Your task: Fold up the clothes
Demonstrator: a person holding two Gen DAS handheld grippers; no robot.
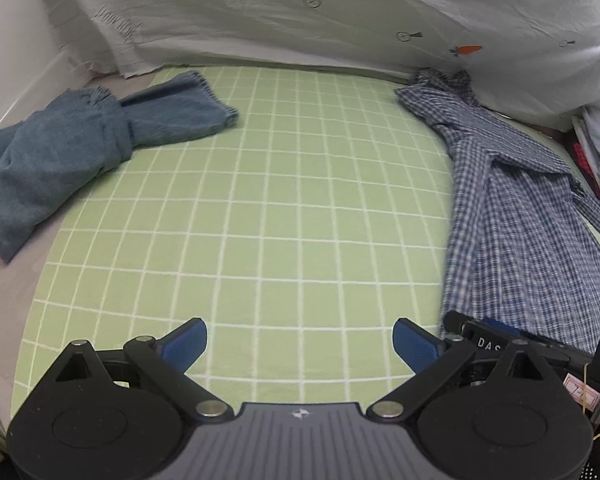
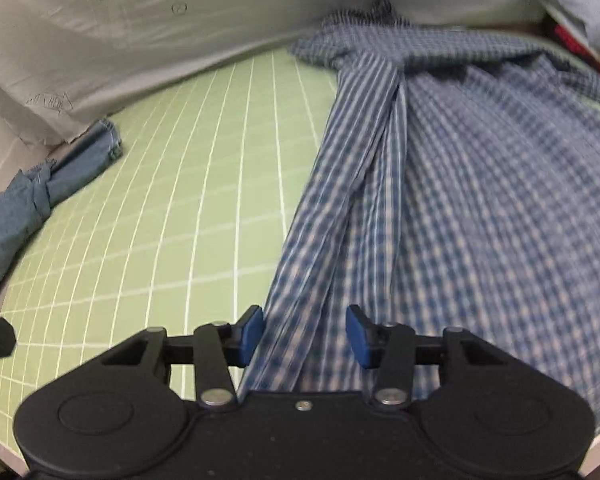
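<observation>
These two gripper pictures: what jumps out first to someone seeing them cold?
Probably the blue checked shirt, sprawled over the right side of the green grid mat, with a bunched fold running between the right gripper's blue pads. Across the mat, at its far left edge, lies a crumpled blue-grey garment. The left gripper is wide open over bare mat.

On the gridded mat [image 1: 284, 208], the denim garment [image 1: 80, 140] is laid at the left edge and the checked shirt [image 1: 512, 216] along the right, well apart, with the draped sheet [image 1: 300, 12] hung behind both.
</observation>
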